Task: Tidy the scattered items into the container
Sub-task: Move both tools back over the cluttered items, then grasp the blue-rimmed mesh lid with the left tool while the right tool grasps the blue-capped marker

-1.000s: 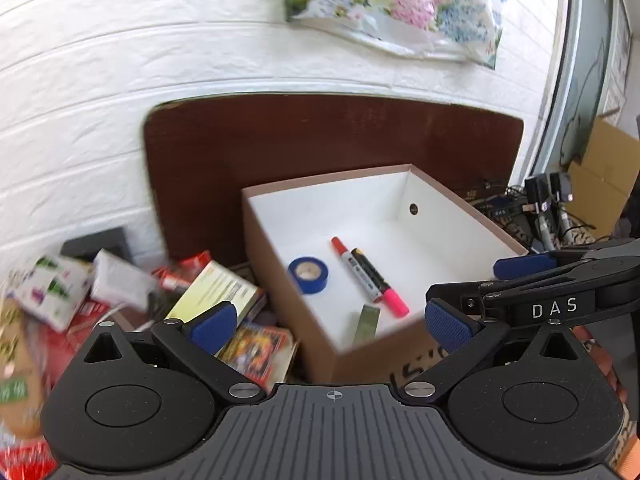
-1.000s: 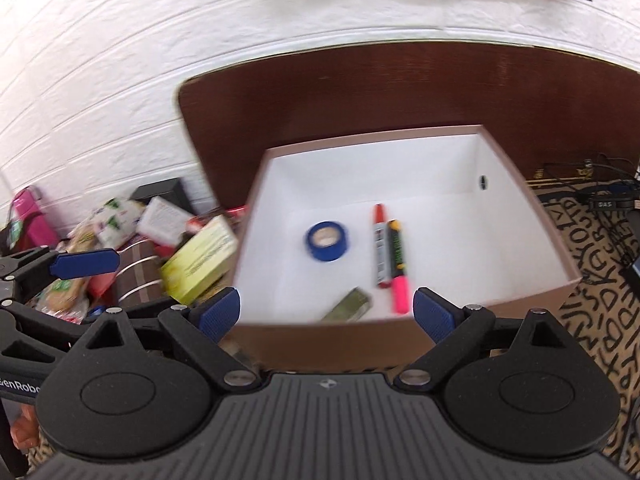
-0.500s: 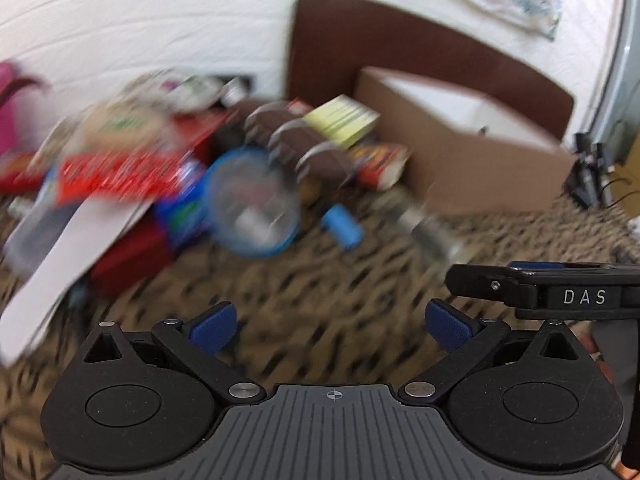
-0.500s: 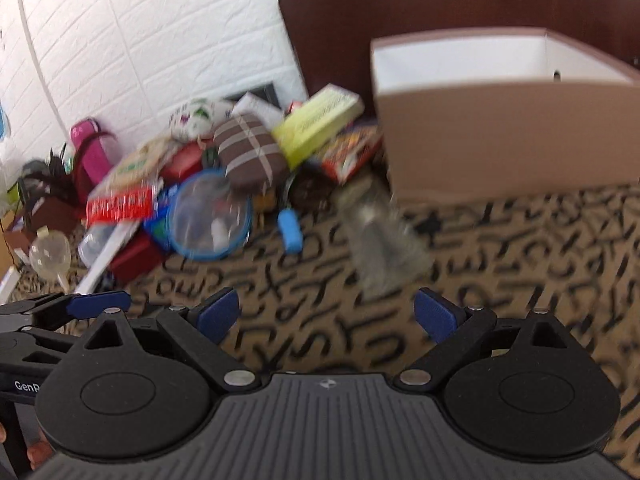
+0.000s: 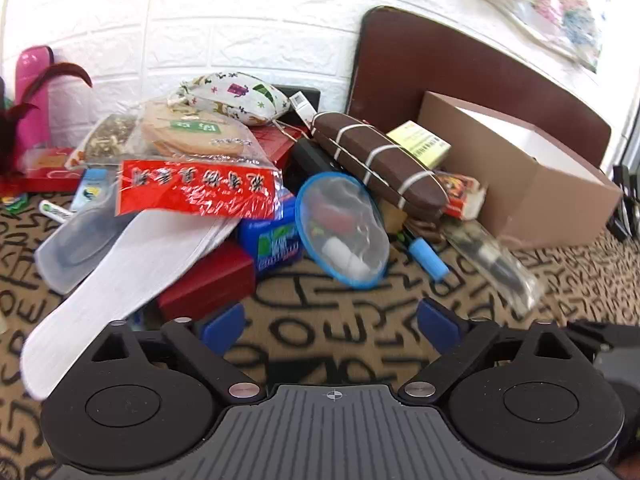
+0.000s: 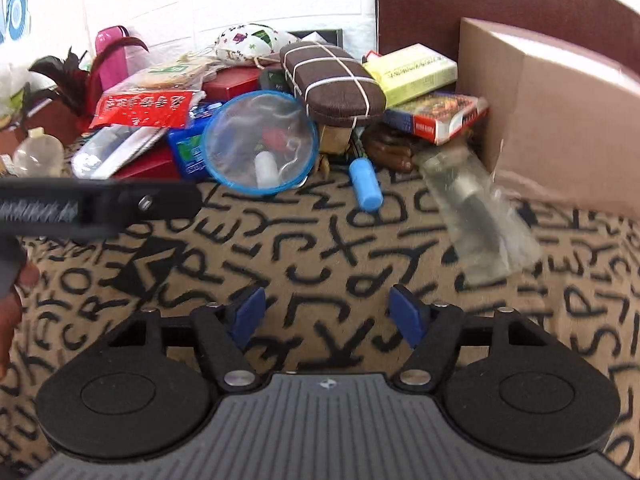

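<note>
A second ago both cameras looked down into the open box with the tape roll and markers lying in it; now both have swung low over the patterned carpet and face the clutter, so a drop looks finished and the next pick is being lined up.

From the left wrist view, the left gripper (image 5: 331, 326) has its blue-padded fingers spread wide and empty above the tan carpet with black letters (image 5: 320, 320). Ahead lies the heap: a round clear pouch with a blue rim (image 5: 342, 230), a brown oblong case bound with white elastic bands (image 5: 380, 160), a small light-blue cylinder (image 5: 427, 258) and a clear plastic sleeve holding something dark (image 5: 494, 266). The brown cardboard box with a white inside (image 5: 532, 196) stands to the right, touching the pile's edge — its contents are hidden from here.

From the right wrist view, the right gripper (image 6: 329, 316) is likewise open and holds nothing. The light-blue cylinder (image 6: 366, 184) and the clear sleeve (image 6: 476, 216) lie nearest, apart from the stack; the sleeve is blurred, so what is inside is hard to tell. The pouch (image 6: 260, 142) leans on the heap, and the box wall (image 6: 552, 120) rises just right of the sleeve — a short carry, I judge.
</note>
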Tool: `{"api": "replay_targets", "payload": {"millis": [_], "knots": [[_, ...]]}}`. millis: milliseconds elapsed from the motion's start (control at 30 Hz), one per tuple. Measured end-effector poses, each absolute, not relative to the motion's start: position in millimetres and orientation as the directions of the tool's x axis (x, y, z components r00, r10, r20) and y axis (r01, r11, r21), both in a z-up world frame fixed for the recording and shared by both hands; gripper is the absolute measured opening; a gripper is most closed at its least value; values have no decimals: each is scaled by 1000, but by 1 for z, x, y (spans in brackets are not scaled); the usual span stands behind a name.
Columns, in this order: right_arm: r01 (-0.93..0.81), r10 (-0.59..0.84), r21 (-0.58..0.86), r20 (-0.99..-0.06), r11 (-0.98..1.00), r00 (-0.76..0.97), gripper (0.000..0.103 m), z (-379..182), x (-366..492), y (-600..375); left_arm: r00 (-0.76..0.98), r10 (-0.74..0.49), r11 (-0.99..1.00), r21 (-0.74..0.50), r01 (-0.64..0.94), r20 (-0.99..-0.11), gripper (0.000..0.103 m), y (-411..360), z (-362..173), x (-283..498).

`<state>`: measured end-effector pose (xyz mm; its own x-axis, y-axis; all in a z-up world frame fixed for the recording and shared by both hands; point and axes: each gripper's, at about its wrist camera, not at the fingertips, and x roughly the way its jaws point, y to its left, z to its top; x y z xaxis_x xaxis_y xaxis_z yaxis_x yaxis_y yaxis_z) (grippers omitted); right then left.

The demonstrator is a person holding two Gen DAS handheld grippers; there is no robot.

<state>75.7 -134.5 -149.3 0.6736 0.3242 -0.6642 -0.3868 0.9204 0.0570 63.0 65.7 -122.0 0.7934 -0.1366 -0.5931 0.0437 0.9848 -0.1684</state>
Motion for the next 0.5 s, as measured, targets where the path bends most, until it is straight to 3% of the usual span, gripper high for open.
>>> {"api": "replay_targets", "payload": {"millis": [200, 367, 433, 500], "knots": [[-378, 311, 40, -650, 925, 694, 66, -154, 102, -127, 776, -188, 961, -276, 19, -602, 84, 72, -131, 100], [-362, 302, 38, -637, 931, 709, 62, -156, 124, -123, 762, -208, 955, -295, 23, -614, 77, 73, -141, 120], [-360, 299, 33, -629, 932, 717, 60, -157, 130, -122, 749, -218, 950, -312, 16, -625, 68, 74, -146, 127], [-353, 293, 28, -622, 935, 726, 55, -157, 136, -121, 754, -216, 946, -324, 4, -620, 46, 75, -147, 131]]}}
